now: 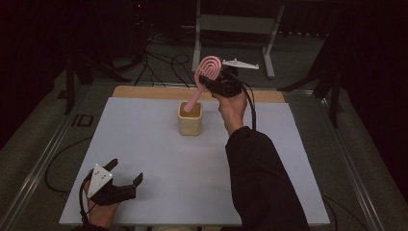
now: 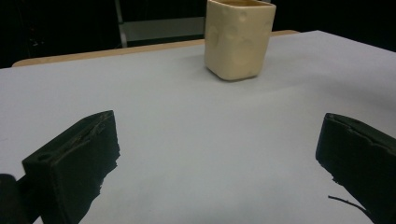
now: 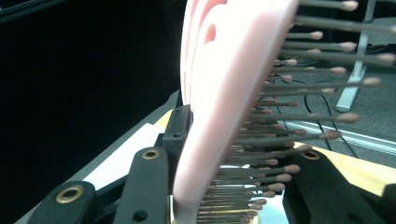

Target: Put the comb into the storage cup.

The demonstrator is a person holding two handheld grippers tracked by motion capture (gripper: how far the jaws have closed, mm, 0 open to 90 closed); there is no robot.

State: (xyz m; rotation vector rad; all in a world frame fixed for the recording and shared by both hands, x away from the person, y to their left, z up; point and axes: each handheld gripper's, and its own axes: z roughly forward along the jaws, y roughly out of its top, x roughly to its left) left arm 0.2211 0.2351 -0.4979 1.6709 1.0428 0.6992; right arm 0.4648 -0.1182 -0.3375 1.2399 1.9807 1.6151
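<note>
One pink hairbrush [image 1: 208, 72] hangs tilted above the table, head clenched in the right gripper [image 1: 215, 83], handle tip just inside the cream cup [image 1: 190, 119] at the table's twelve o'clock. Let go at this slant, the brush could lever the light cup over — or slide out. At seven o'clock, the left gripper [image 1: 126, 172] rests released, jaws wide apart.

A white sheet [image 1: 159, 163] covers a wooden table [image 1: 144, 91] whose bare edge shows at the far side, black cables [image 1: 159, 65] loop across the grey floor [image 1: 308, 62] beyond, and what may be a pale metal frame [image 1: 231, 24] stands behind.
</note>
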